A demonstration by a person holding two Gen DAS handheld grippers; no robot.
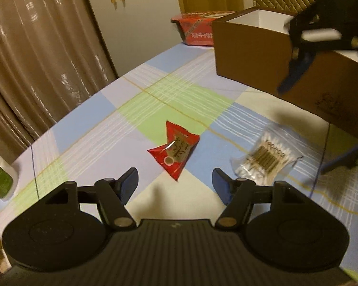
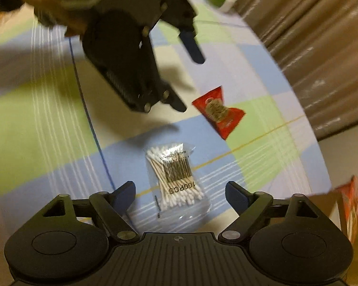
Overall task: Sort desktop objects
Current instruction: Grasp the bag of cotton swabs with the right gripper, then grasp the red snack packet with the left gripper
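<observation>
Left gripper (image 1: 175,183): jaws spread and empty, aimed at the sachet (image 1: 174,151), probably lining up a grasp.
Right gripper (image 2: 179,194): jaws released, holding nothing, poised over the swabs (image 2: 176,178), likely its own target.
Sachet: flat on the cloth (image 1: 155,95), just left of the swabs.
Box (image 1: 262,54): open-topped at the far right, probably the drop-off.
Noodle tub (image 1: 193,29): behind the box, untouched.

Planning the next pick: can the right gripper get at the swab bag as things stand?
Probably yes. The right gripper is open with the swab bag lying flat right ahead between its fingers, nothing on top. The left gripper hangs farther off, nearer the red packet.
</observation>
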